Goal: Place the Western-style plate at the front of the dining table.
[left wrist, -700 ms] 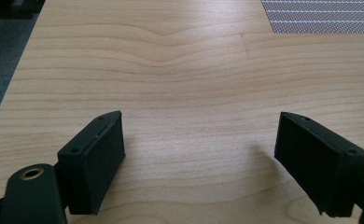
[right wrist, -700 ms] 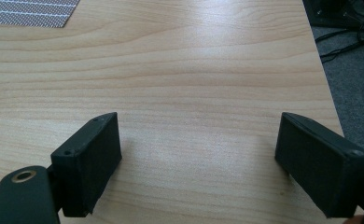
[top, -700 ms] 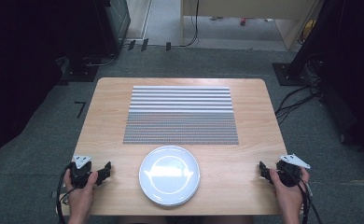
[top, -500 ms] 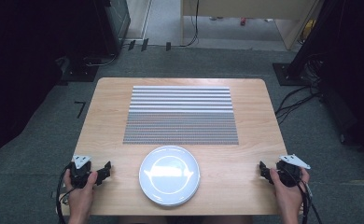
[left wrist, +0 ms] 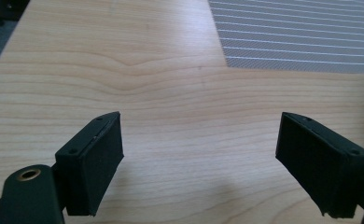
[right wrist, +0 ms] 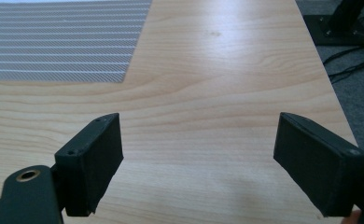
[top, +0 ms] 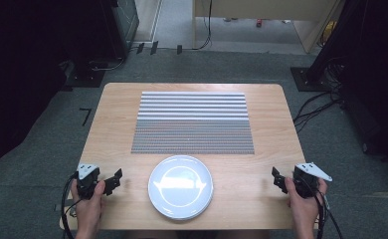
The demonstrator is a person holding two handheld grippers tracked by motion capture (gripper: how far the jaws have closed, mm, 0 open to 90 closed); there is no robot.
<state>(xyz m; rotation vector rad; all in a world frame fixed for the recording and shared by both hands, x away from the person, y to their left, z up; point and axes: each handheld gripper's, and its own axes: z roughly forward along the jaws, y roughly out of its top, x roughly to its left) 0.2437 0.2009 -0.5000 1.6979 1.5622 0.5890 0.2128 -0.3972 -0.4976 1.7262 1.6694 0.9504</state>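
Left gripper [top: 113,180] jaws spread, empty, low at near table [top: 261,209] edge; right gripper [top: 278,178] likewise. No shift since half-second ago: work not begun. White plate [top: 180,186] between them, untouched. Beyond plate, striped placemat [top: 192,122], bare.

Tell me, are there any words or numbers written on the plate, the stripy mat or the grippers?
None can be read: the white plate is plain, the striped placemat has only lines, and the left gripper and right gripper show no lettering.
A black mark like "7" sits on the floor.
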